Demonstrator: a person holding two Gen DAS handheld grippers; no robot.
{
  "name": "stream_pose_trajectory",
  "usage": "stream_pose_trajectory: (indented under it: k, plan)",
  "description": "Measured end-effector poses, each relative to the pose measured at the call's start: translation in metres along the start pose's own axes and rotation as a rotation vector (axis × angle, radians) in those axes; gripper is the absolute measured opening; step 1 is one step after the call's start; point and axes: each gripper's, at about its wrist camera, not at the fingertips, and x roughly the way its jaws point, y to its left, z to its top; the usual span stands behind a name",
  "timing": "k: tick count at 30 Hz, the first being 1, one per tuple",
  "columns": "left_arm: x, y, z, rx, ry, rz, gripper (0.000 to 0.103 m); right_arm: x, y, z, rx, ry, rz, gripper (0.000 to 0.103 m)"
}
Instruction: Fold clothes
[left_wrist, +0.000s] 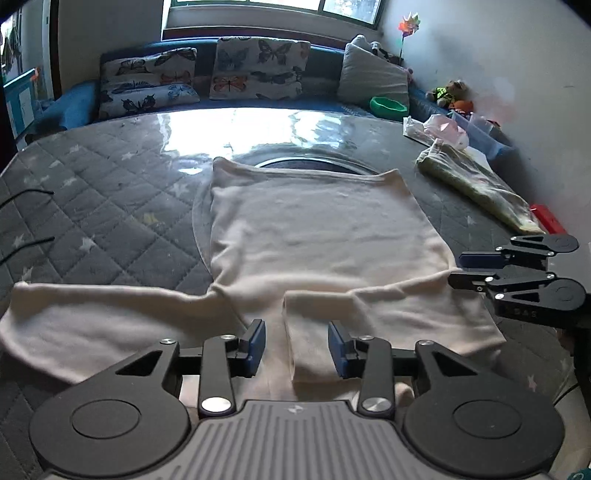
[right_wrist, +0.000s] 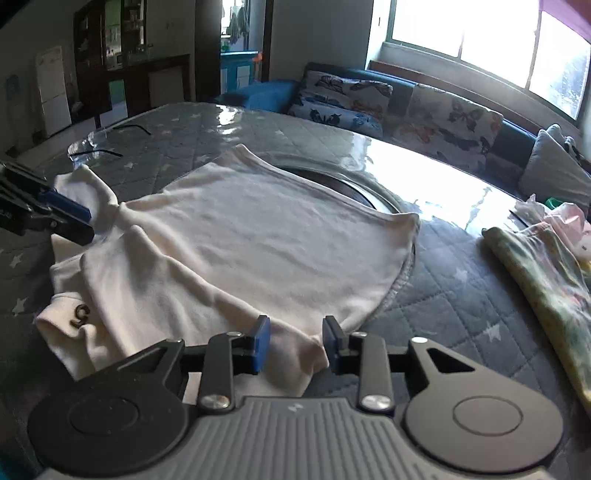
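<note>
A cream long-sleeved top (left_wrist: 314, 236) lies flat on the quilted grey table, hem toward the far side. Its left sleeve (left_wrist: 85, 314) stretches out to the left; the right sleeve (left_wrist: 310, 339) is folded in over the body. My left gripper (left_wrist: 296, 345) is open, low over the near edge, its fingers either side of the folded sleeve. My right gripper (right_wrist: 295, 343) is open over the top's near right corner (right_wrist: 295, 354); it also shows in the left wrist view (left_wrist: 465, 269). The top fills the right wrist view (right_wrist: 240, 236).
A folded green-patterned garment (left_wrist: 476, 188) lies at the right of the table (left_wrist: 110, 192), with a red object (left_wrist: 548, 218) and plastic bags (left_wrist: 443, 129) beyond it. A sofa with butterfly cushions (left_wrist: 258, 70) stands behind. Black cables (left_wrist: 29, 195) lie at the left.
</note>
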Motion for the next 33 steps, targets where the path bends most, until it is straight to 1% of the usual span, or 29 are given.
stream_pose_trajectory:
  k: [4, 5, 7, 10, 13, 16, 18, 19, 21, 22, 24, 27, 28, 30, 31, 33]
  plan:
    - [0.001, -0.009, -0.008, 0.043, -0.005, -0.030, 0.041, -0.018, 0.010, -0.008, -0.016, -0.011, 0.055, 0.031]
    - [0.003, -0.012, -0.009, 0.049, -0.004, -0.039, 0.042, -0.023, 0.015, -0.012, -0.027, -0.003, 0.078, 0.031]
    - [0.007, -0.016, -0.011, 0.061, 0.000, -0.056, 0.043, -0.026, 0.020, -0.019, -0.046, 0.025, 0.072, 0.031]
    - [0.008, -0.022, -0.012, 0.078, -0.003, -0.068, 0.043, -0.027, 0.020, -0.035, -0.058, 0.101, 0.033, 0.031]
    - [0.009, -0.025, -0.011, 0.079, -0.018, -0.083, 0.043, -0.035, 0.008, -0.036, -0.013, 0.108, 0.022, 0.031]
    - [0.015, -0.029, -0.011, 0.068, -0.017, -0.093, 0.043, -0.039, 0.004, -0.023, 0.000, 0.048, -0.003, 0.031]
    - [0.020, -0.033, -0.012, 0.066, -0.020, -0.102, 0.043, -0.031, 0.007, -0.011, -0.012, 0.020, 0.010, 0.031]
    - [0.023, -0.035, -0.013, 0.069, -0.018, -0.098, 0.043, -0.027, 0.009, -0.005, -0.018, 0.008, 0.017, 0.031]
    - [0.029, -0.033, -0.018, 0.063, 0.003, -0.079, 0.043, -0.011, 0.010, 0.002, -0.033, 0.026, 0.033, 0.031]
    - [0.031, -0.032, -0.020, 0.059, 0.012, -0.071, 0.043, -0.004, 0.009, 0.001, -0.041, 0.045, 0.028, 0.031]
    - [0.024, -0.024, -0.025, 0.031, -0.001, -0.075, 0.044, 0.008, 0.007, -0.001, -0.056, 0.082, 0.018, 0.031]
    - [0.010, -0.012, -0.029, -0.004, -0.030, -0.045, 0.052, 0.001, 0.006, 0.001, -0.067, 0.083, -0.010, 0.031]
    - [0.007, -0.007, -0.030, -0.016, -0.034, -0.030, 0.053, -0.003, 0.007, 0.003, -0.069, 0.073, -0.004, 0.032]
    - [0.004, 0.003, -0.033, -0.047, -0.037, -0.001, 0.056, -0.009, 0.014, 0.006, -0.089, 0.052, 0.013, 0.040]
    - [0.003, 0.006, -0.034, -0.061, -0.037, 0.012, 0.057, -0.008, 0.018, 0.006, -0.097, 0.046, 0.016, 0.045]
    - [0.001, 0.014, -0.035, -0.088, -0.035, 0.046, 0.062, -0.002, 0.025, 0.003, -0.110, 0.066, 0.027, 0.047]
